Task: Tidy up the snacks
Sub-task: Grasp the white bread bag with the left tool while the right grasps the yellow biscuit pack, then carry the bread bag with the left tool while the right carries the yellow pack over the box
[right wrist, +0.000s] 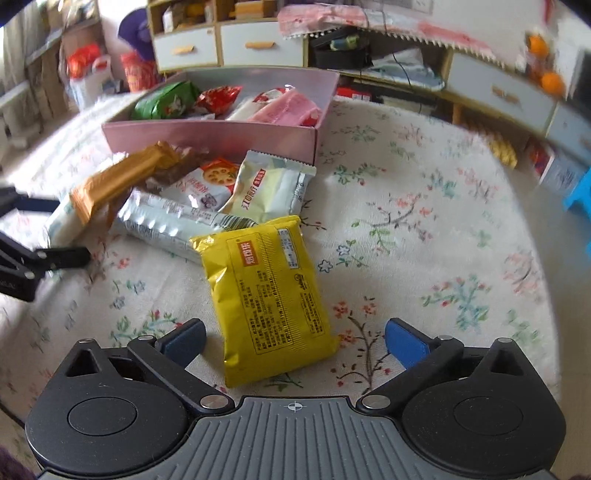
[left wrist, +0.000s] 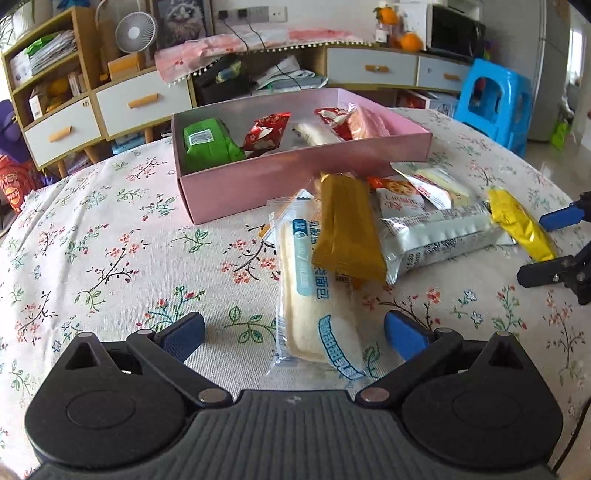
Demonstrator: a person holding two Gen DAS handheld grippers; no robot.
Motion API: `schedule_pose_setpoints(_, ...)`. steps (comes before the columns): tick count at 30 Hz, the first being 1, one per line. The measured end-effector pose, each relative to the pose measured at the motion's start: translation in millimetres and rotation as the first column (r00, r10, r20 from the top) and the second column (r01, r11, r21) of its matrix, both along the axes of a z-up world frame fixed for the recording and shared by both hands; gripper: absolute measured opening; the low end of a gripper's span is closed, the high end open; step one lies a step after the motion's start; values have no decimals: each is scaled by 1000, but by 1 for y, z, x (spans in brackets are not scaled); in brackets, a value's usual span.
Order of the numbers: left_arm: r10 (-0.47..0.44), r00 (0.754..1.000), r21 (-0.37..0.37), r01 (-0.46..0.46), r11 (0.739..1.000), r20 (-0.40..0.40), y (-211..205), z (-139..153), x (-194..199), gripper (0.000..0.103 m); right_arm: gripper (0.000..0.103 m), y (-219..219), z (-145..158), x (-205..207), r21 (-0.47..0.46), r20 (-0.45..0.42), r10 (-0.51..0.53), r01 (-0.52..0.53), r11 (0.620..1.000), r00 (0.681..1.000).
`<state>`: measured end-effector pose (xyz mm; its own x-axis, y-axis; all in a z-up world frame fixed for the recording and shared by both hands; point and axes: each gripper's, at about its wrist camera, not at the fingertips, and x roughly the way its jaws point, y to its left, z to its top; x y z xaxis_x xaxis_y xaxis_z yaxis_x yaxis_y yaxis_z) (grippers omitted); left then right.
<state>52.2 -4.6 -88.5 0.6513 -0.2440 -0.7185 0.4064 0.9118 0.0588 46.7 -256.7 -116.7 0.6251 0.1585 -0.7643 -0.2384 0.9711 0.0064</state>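
Note:
A pink box [left wrist: 295, 166] [right wrist: 221, 134] on the floral tablecloth holds a green packet [left wrist: 208, 142], red packets and a pink one. In front lies a pile of snacks. My left gripper [left wrist: 293, 334] is open, its fingers either side of a white bread packet [left wrist: 317, 295]; a brown packet [left wrist: 347, 225] lies across it. My right gripper [right wrist: 295, 338] is open around the near end of a yellow packet [right wrist: 271, 295] [left wrist: 519, 227]. A silver packet [left wrist: 439, 238] [right wrist: 162, 225] lies between them.
A wooden sideboard [left wrist: 140, 99] with white drawers stands behind the table, with a fan [left wrist: 135, 31] on it. A blue plastic stool [left wrist: 495, 98] stands at the right. The right gripper shows at the left wrist view's right edge [left wrist: 554, 247].

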Motion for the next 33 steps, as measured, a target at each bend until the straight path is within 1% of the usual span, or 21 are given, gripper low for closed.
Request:
schedule_pose_setpoints(3, -9, 1000, 4, 9, 1000, 10, -1, 0, 1, 103, 103, -1, -1, 0, 7, 23, 26, -26, 1000, 999)
schedule_pose_setpoints(5, -14, 1000, 6, 14, 1000, 5, -1, 1, 1, 102, 103, 0, 0, 1, 4, 20, 27, -27, 1000, 999)
schedule_pose_setpoints(6, -19, 1000, 4, 19, 1000, 6, -2, 2, 2, 95, 103, 0, 0, 2, 0, 12, 28, -28, 1000, 1000)
schedule_pose_setpoints(7, -22, 1000, 3, 22, 1000, 8, -3, 4, 2, 91, 103, 1, 2, 4, -4, 2, 27, -27, 1000, 1000)
schedule_pose_setpoints(9, -25, 1000, 9, 25, 1000, 13, -4, 6, 4, 74, 103, 3, 3, 7, -8, -16, 18, -18, 1000, 1000)
schedule_pose_setpoints(10, -26, 1000, 12, 26, 1000, 16, -4, 7, 4, 71, 103, 4, 4, 8, -10, -19, 13, -13, 1000, 1000)
schedule_pose_setpoints(12, -31, 999, 13, 31, 999, 17, -4, 9, 4, 58, 102, 6, 3, 8, -16, -17, 11, -11, 1000, 1000)
schedule_pose_setpoints(13, -36, 999, 10, 36, 999, 16, -3, 10, 3, 55, 102, 7, 4, 8, -20, -15, 11, -11, 1000, 1000)
schedule_pose_setpoints(15, -41, 999, 7, 41, 999, 10, -3, 11, 4, 42, 100, 8, 5, 8, -23, -13, 11, -11, 1000, 1000)
schedule_pose_setpoints(16, -42, 999, 6, 42, 999, 7, -3, 12, 3, 39, 98, 8, 6, 8, -22, -13, 12, -13, 1000, 1000)
schedule_pose_setpoints(17, -40, 999, 7, 40, 999, 4, -3, 13, 3, 36, 95, 8, 7, 8, -17, -13, 13, -13, 1000, 1000)
schedule_pose_setpoints(19, -35, 999, 3, 35, 999, -14, -2, 15, 4, 33, 88, 8, 8, 8, -3, -18, 10, -10, 1000, 1000)
schedule_pose_setpoints(20, -32, 999, -2, 32, 999, -24, 0, 17, 5, 33, 81, 9, 10, 8, 2, -18, 10, -10, 1000, 1000)
schedule_pose_setpoints(21, -28, 999, -7, 28, 1000, -32, 1, 18, 5, 32, 71, 9, 11, 7, 7, -16, 11, -11, 1000, 1000)
schedule_pose_setpoints(22, -25, 999, -10, 25, 1000, -37, 2, 19, 5, 32, 66, 10, 13, 7, 10, -15, 11, -10, 1000, 1000)
schedule_pose_setpoints(23, -23, 999, -11, 22, 1000, -41, 4, 21, 4, 32, 57, 10, 14, 7, 17, -17, 10, -10, 1000, 1000)
schedule_pose_setpoints(27, -1, 998, -24, -1, 1000, -61, 14, 25, 3, 30, 52, 9, 17, 8, 40, -35, -10, 12, 999, 999)
schedule_pose_setpoints(33, 11, 998, -46, -13, 999, -59, 25, 32, -2, 29, 51, 8, 24, 8, 62, -69, -50, 54, 997, 996)
